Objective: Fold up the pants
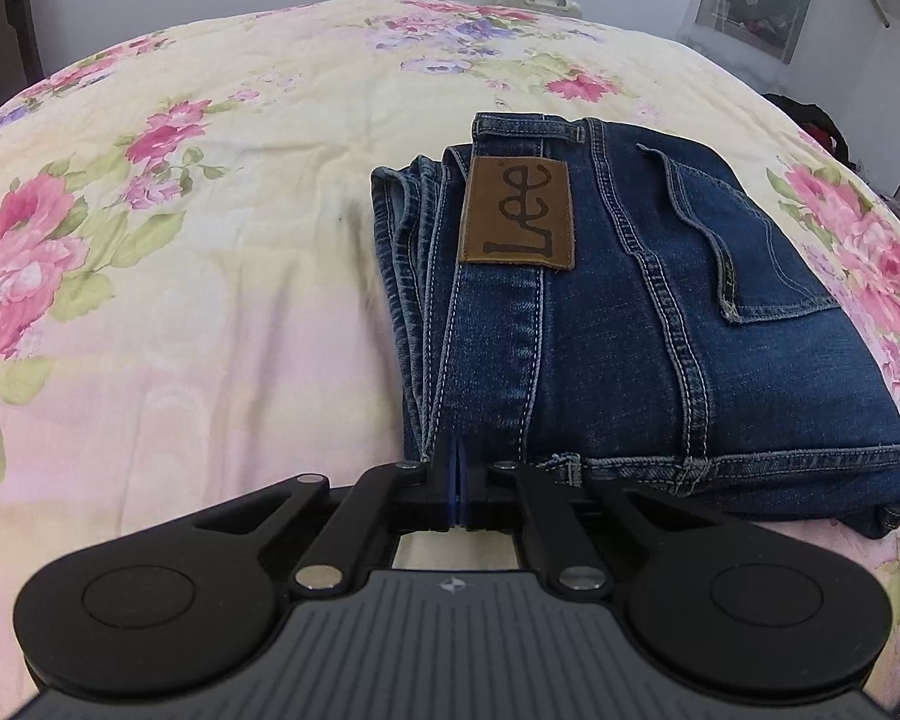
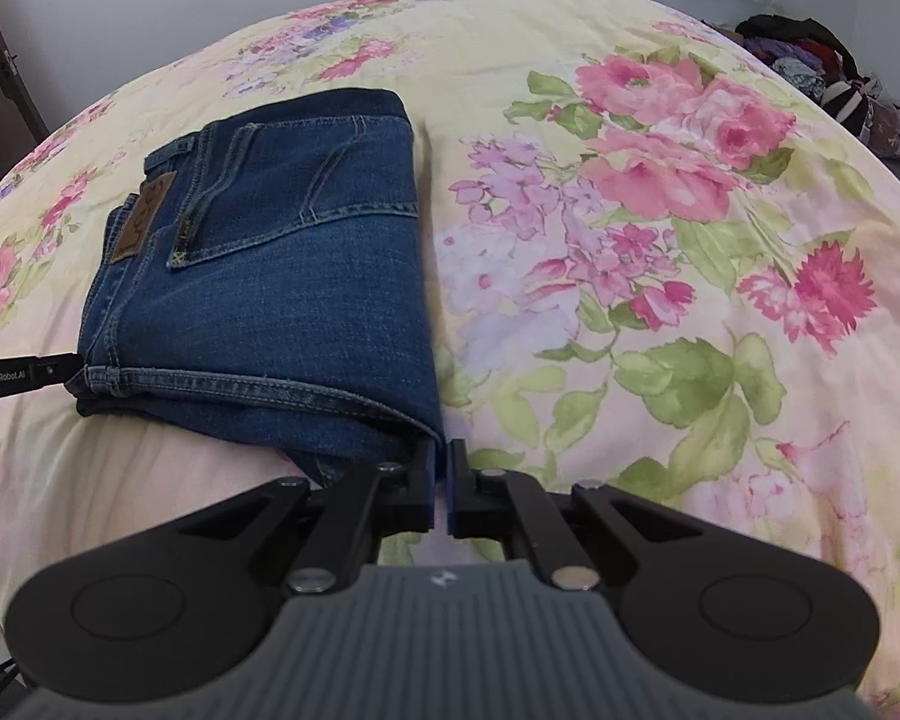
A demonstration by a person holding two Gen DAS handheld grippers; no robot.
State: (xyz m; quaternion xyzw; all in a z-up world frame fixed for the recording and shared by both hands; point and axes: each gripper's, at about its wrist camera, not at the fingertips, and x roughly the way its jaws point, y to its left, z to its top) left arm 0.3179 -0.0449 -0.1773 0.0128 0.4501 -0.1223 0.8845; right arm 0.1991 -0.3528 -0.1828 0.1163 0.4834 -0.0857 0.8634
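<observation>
Filling both views, a pale yellow quilt with pink and lilac flowers point(image 1: 210, 300), soft and broad enough to serve as the folding surface. Right of centre in the left wrist view and upper left in the right wrist view, dark blue denim pants point(image 1: 630, 330), stacked into a compact rectangle, waistband layer on top, so probably at or near the final fold. At the bottom centre of its own view, left gripper point(image 1: 457, 468), blue pads pressed together at the bundle's near left corner; pinching cloth or not, hard to say. Right gripper point(image 2: 444, 474) drawn in to a bare slit beside the near right corner, nothing visibly between. Facing upward, brown leather brand patch point(image 1: 517, 213).
</observation>
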